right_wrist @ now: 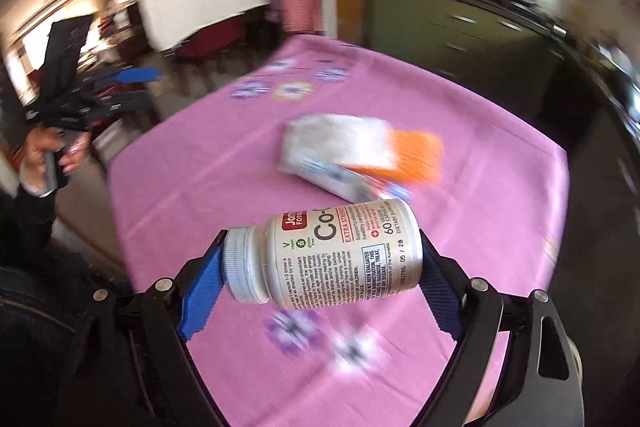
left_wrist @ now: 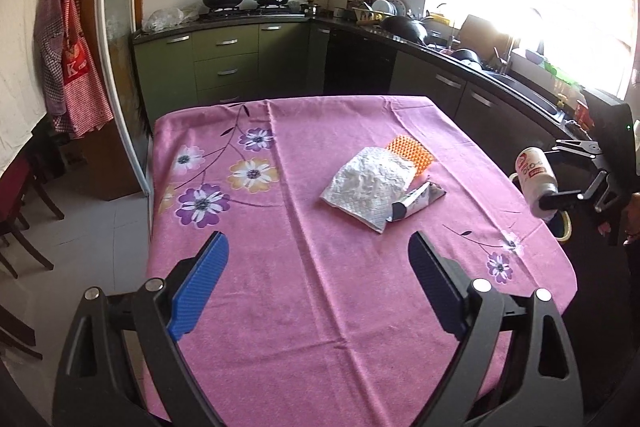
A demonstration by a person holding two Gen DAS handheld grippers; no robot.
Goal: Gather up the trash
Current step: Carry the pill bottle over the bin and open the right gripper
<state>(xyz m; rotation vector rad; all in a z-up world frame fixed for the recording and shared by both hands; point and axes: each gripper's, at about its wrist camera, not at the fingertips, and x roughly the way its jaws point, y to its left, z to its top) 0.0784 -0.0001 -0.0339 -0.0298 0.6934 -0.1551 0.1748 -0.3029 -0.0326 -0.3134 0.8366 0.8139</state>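
Right wrist view shows our right gripper (right_wrist: 322, 267) clamping a white plastic supplement bottle (right_wrist: 324, 254) end to end, cap to base, above the pink tablecloth's (right_wrist: 500, 187) near edge; we judge it light, rigid, slippery; left gripper (left_wrist: 318, 281) spread, empty.

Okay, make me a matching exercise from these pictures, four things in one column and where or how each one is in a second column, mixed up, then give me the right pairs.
Things:
1. supplement bottle
2. white wrapper
3. orange mesh piece
4. left gripper

States:
A. open, holding nothing, above the near part of the pink tablecloth
B. partly tucked under the crumpled wrapper, at its far side
C. lying sideways, clamped end to end in the right gripper
D. crumpled on the cloth, the biggest piece in the pile

Pairs: 1-C, 2-D, 3-B, 4-A
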